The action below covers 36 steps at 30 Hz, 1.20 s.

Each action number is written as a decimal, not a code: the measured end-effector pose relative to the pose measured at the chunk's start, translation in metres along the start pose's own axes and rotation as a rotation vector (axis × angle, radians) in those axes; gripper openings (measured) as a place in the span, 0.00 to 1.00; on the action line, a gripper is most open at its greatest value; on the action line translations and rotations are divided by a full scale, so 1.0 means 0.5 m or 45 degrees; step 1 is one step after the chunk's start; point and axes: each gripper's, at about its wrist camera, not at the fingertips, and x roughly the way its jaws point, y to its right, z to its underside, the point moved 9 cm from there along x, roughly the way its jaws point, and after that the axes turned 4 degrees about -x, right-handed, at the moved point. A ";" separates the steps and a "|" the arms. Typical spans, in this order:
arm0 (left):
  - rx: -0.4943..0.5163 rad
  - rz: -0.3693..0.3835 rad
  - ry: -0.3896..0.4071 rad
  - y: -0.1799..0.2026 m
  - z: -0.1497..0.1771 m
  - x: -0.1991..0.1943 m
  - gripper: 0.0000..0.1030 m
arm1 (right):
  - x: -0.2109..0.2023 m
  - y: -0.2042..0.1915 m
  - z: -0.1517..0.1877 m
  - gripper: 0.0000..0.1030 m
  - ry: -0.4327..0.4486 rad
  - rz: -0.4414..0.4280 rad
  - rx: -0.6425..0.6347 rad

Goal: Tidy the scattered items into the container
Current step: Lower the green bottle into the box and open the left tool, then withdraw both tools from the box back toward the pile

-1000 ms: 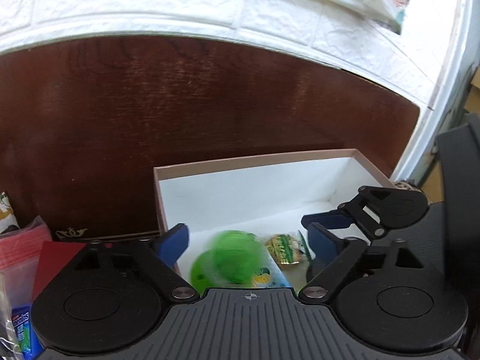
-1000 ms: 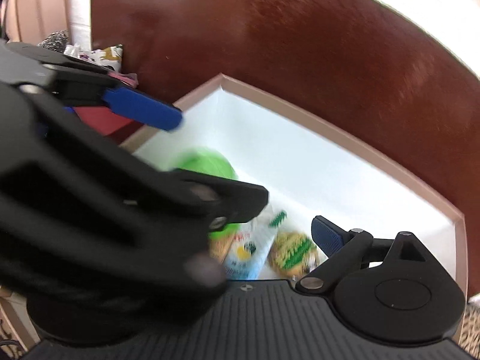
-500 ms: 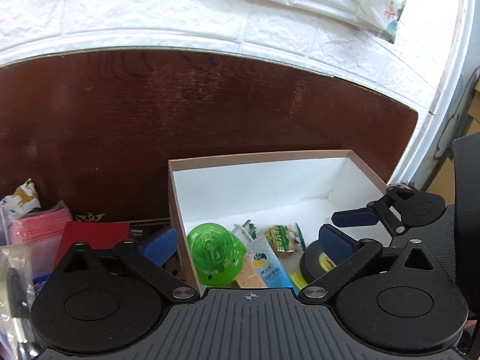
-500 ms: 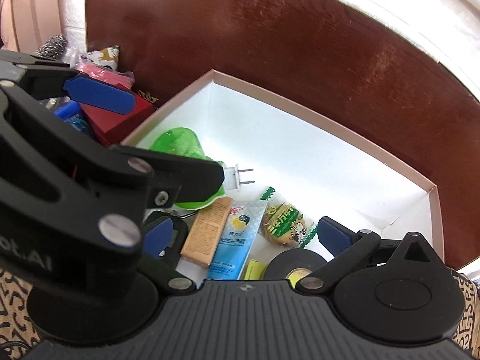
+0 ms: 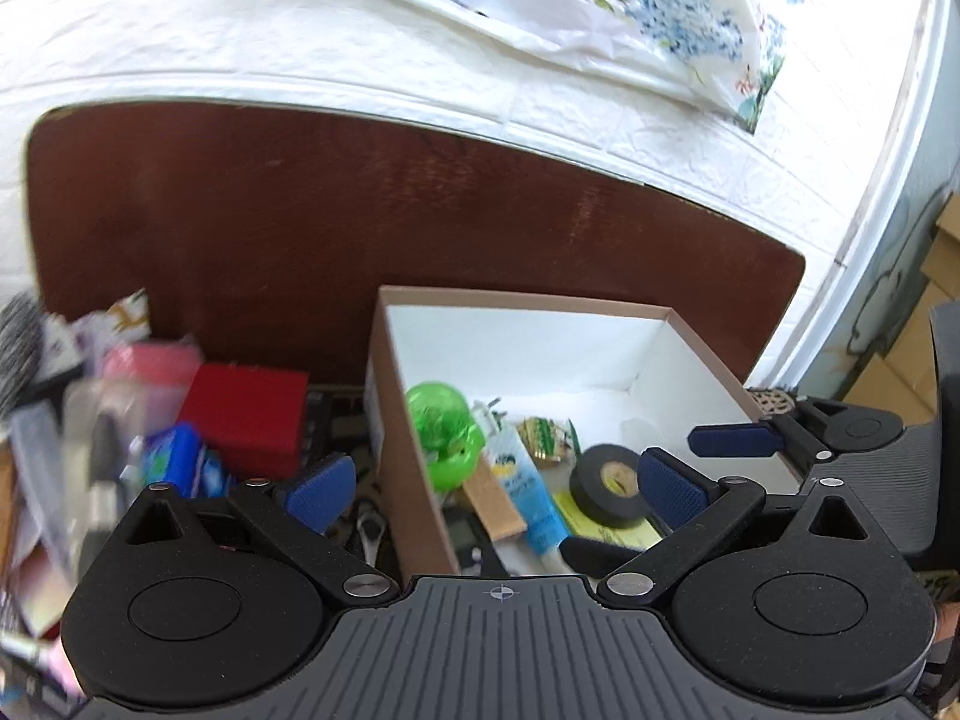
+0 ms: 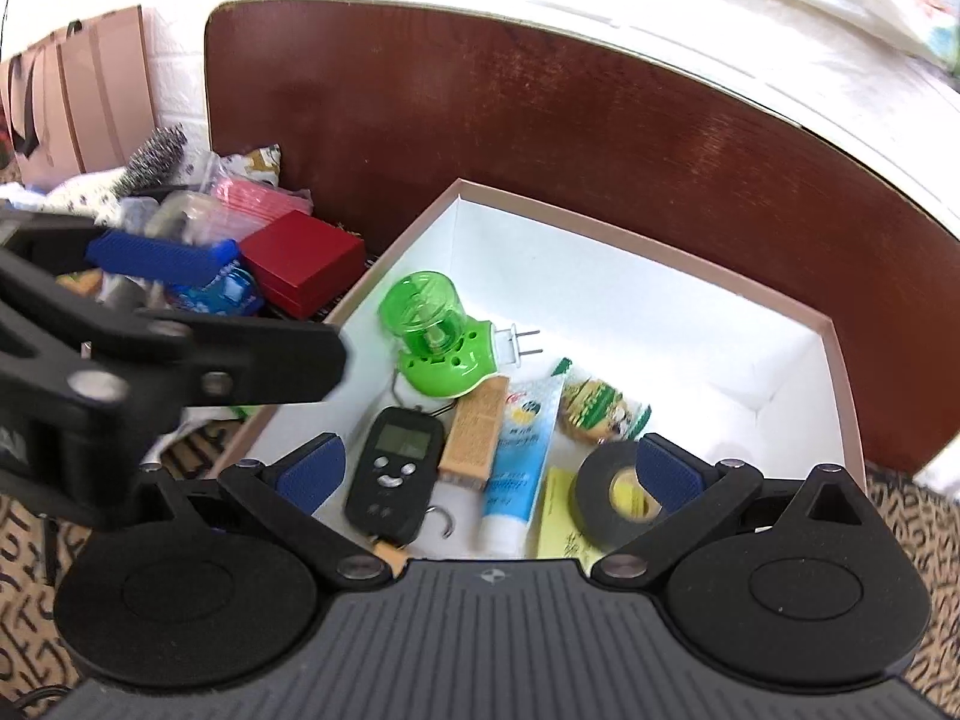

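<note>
- Right wrist view: the right gripper (image 6: 489, 471) hangs above the near end of the box (image 6: 648, 243), fingers spread wide and holding nothing.
- Inside the box, the green plug-in device (image 6: 433, 330) lies at about 11 o'clock from the box's middle, prongs pointing toward 3 o'clock.
- A black handheld scale (image 6: 393, 474) sits at 7 o'clock, just beside a tan bar (image 6: 474, 432) and a blue-and-white tube (image 6: 519, 456).
- A green snack packet (image 6: 600, 408) lies near the middle; a black tape roll (image 6: 618, 492) rests at 5 o'clock on a yellow note pad (image 6: 555, 516).
- Left wrist view: the left gripper (image 5: 504, 480) straddles the box's left wall (image 5: 402, 456), its left pad outside the box and its right pad over the tape roll (image 5: 606, 483); its fingers are spread apart and empty.
- Outside the box, at 9 o'clock, a red case (image 6: 303, 267) sits on the dark wooden table (image 6: 540, 120) with a blue packet (image 6: 231, 288), pink bags (image 6: 252, 204) and a hairbrush (image 6: 150, 159) piled behind it; that heap is blurred in the left wrist view.
</note>
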 end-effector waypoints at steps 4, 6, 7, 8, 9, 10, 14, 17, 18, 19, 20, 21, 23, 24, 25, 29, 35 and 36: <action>-0.004 -0.028 0.010 -0.007 0.047 -0.056 1.00 | -0.038 -0.027 0.023 0.99 0.039 -0.038 0.085; -0.037 -0.023 0.016 -0.013 0.073 -0.083 1.00 | -0.060 -0.048 0.035 1.00 0.072 -0.050 0.085; -0.052 -0.019 0.010 -0.016 0.085 -0.095 1.00 | -0.071 -0.060 0.043 1.00 0.093 -0.050 0.083; -0.066 -0.015 0.007 -0.020 0.099 -0.107 1.00 | -0.080 -0.071 0.051 1.00 0.110 -0.048 0.090; -0.079 -0.014 0.005 -0.024 0.114 -0.120 1.00 | -0.090 -0.082 0.060 1.00 0.123 -0.049 0.101; -0.091 -0.015 0.007 -0.029 0.129 -0.133 1.00 | -0.099 -0.094 0.069 1.00 0.134 -0.056 0.108; -0.113 -0.030 0.007 -0.047 0.189 -0.180 1.00 | -0.126 -0.151 0.110 1.00 0.177 -0.070 0.109; -0.109 -0.063 -0.010 -0.058 0.227 -0.208 1.00 | -0.141 -0.196 0.139 1.00 0.204 -0.096 0.132; -0.092 -0.081 -0.012 -0.060 0.237 -0.217 1.00 | -0.145 -0.211 0.148 1.00 0.209 -0.109 0.143; -0.071 -0.100 -0.012 -0.061 0.246 -0.226 1.00 | -0.148 -0.225 0.156 1.00 0.216 -0.120 0.152; -0.054 -0.115 -0.012 -0.062 0.255 -0.234 1.00 | -0.150 -0.238 0.163 1.00 0.224 -0.126 0.162; -0.042 -0.126 -0.015 -0.062 0.264 -0.242 1.00 | -0.153 -0.249 0.170 1.00 0.227 -0.127 0.176; -0.037 -0.141 -0.026 -0.067 0.280 -0.256 1.00 | -0.155 -0.270 0.182 1.00 0.222 -0.138 0.204; -0.036 -0.146 -0.033 -0.069 0.287 -0.261 1.00 | -0.155 -0.279 0.187 1.00 0.219 -0.147 0.217; -0.037 -0.154 -0.038 -0.073 0.296 -0.267 1.00 | -0.154 -0.289 0.191 1.00 0.213 -0.155 0.226; -0.042 -0.206 -0.070 -0.100 0.324 -0.280 1.00 | -0.144 -0.326 0.212 1.00 0.168 -0.162 0.262; -0.076 -0.277 -0.113 -0.144 0.353 -0.294 1.00 | -0.134 -0.379 0.228 1.00 0.133 -0.193 0.255; -0.082 -0.286 -0.117 -0.152 0.357 -0.298 1.00 | -0.134 -0.387 0.228 1.00 0.130 -0.193 0.248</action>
